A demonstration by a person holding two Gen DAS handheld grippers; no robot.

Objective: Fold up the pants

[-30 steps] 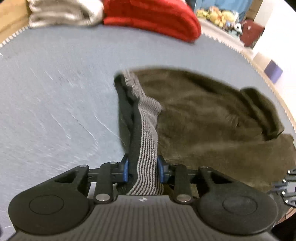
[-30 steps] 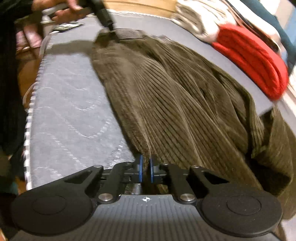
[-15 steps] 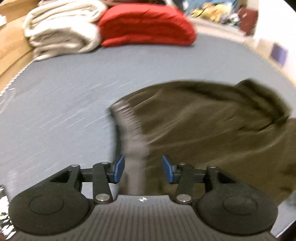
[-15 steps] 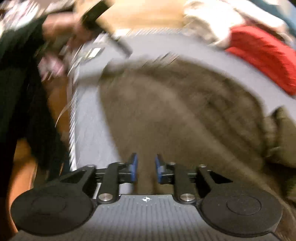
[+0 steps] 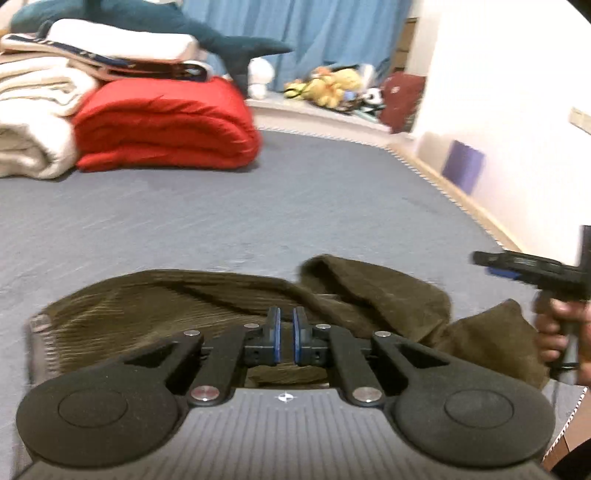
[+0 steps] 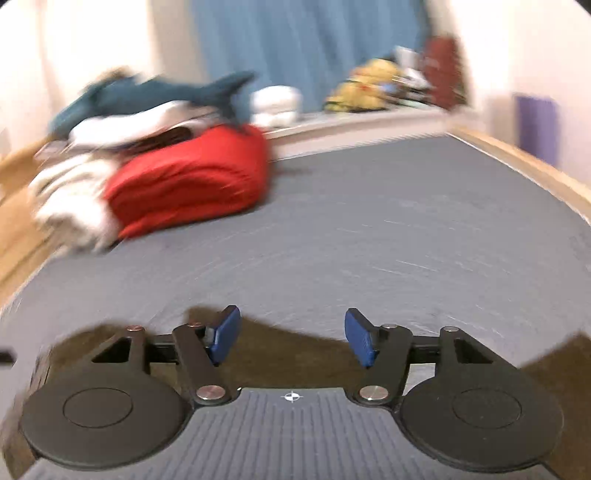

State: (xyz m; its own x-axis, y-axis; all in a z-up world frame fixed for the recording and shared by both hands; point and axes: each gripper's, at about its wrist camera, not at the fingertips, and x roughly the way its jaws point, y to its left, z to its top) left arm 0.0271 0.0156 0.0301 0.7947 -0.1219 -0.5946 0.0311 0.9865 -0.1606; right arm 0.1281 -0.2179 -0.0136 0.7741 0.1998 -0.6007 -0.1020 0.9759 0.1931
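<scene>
The olive pants (image 5: 177, 306) lie bunched on the grey mattress (image 5: 295, 206), released; the left gripper (image 5: 285, 334) has just pressed together empty, the right gripper (image 6: 291, 338) has just spread; uneven layers risk a crooked next fold

Pants lay near the front edge of the mattress, bedding stacked at the far left.

The pants (image 5: 229, 306) lay spread on the mattress (image 5: 295, 206), just beyond the left gripper (image 5: 285, 332), with their waistband (image 5: 38, 332) at the left end. Far behind, a folded comforter (image 5: 166, 125) sat beside a folded blanket (image 5: 33, 122) on its left, a plush shark (image 5: 147, 18) lying on top. The right gripper (image 5: 517, 264) hung to the right of the pants.
</scene>
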